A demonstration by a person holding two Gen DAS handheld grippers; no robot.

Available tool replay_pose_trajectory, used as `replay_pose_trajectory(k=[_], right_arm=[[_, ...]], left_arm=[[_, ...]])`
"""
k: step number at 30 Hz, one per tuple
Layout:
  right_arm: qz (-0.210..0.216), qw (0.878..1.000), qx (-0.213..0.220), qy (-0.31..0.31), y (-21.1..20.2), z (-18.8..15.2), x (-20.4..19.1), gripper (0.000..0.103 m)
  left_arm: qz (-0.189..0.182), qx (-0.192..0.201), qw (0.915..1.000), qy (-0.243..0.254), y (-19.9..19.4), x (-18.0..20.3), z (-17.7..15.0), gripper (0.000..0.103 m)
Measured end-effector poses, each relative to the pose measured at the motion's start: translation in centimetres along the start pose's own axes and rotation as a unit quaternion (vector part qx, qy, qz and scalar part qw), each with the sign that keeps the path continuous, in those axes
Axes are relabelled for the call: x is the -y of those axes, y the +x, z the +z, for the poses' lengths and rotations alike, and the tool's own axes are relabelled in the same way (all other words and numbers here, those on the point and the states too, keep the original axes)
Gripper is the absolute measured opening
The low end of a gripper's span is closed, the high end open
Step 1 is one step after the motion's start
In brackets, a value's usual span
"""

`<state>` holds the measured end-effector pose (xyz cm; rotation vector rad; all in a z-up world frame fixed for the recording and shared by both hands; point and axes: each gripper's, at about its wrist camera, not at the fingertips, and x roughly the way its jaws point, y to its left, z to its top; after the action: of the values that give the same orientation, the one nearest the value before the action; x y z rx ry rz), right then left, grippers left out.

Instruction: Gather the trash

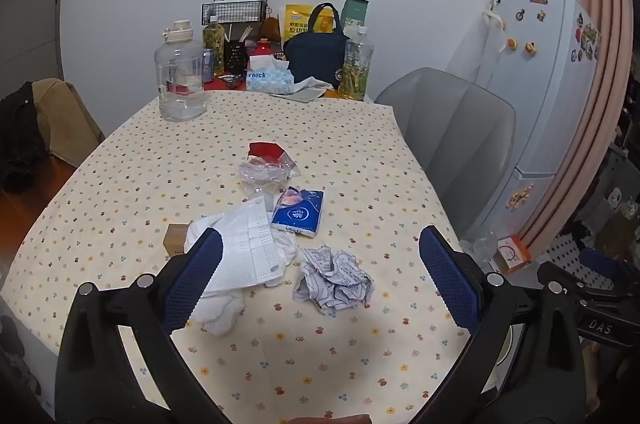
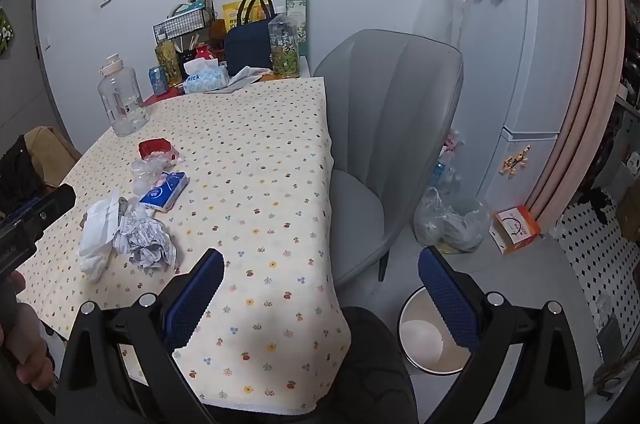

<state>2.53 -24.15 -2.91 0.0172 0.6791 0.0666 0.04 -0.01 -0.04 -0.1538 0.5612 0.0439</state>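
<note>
1. Several pieces of trash lie on the table (image 1: 120, 160), none collected so far as visible: crumpled paper ball (image 1: 334, 280), white tissue and receipt (image 1: 244, 252), blue tissue pack (image 1: 298, 210), clear plastic wrapper (image 1: 264, 174), red wrapper (image 1: 264, 149), small brown box (image 1: 175, 239).
2. Grouped near the table's middle, closer to the left side; paper ball nearest the front edge, just beside the white tissue.
3. Left gripper (image 1: 320, 256): jaws spread wide, empty, hovering over the table with the paper ball and receipt between the finger lines; no contact.
4. Right gripper (image 2: 320, 276): jaws spread wide, empty, positioned over the table's right front corner, well apart from the trash.
5. White bin (image 2: 430, 334) on the floor right of the table, below the right gripper; visible interior looks empty, though partly hidden.
6. Judged progress: at the start; no item lifted, none binned.
7. Remaining: grasp each piece, carry to the bin, release. Paper ball judged the likely first pick.
8. Unrelated items at the far table end: water jug (image 1: 180, 80), dark bag (image 1: 316, 54). Grey chair (image 2: 384, 128) beside the table.
</note>
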Motion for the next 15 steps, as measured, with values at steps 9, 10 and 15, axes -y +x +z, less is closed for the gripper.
replay_pose_trajectory(k=[9, 10, 15], right_arm=[[0.003, 1.0, 0.003, 0.017, -0.15, 0.17, 0.46, 0.095], [0.001, 1.0, 0.003, 0.015, -0.17, 0.17, 0.26, 0.095], [0.002, 1.0, 0.005, 0.02, -0.13, 0.19, 0.4, 0.095]], left_arm=[[0.003, -0.003, 1.0, 0.009, -0.22, 0.17, -0.07, 0.097], [0.003, -0.003, 0.9999, 0.01, -0.33, 0.18, -0.1, 0.097], [0.002, -0.003, 0.9999, 0.012, 0.01, 0.45, 0.21, 0.097]])
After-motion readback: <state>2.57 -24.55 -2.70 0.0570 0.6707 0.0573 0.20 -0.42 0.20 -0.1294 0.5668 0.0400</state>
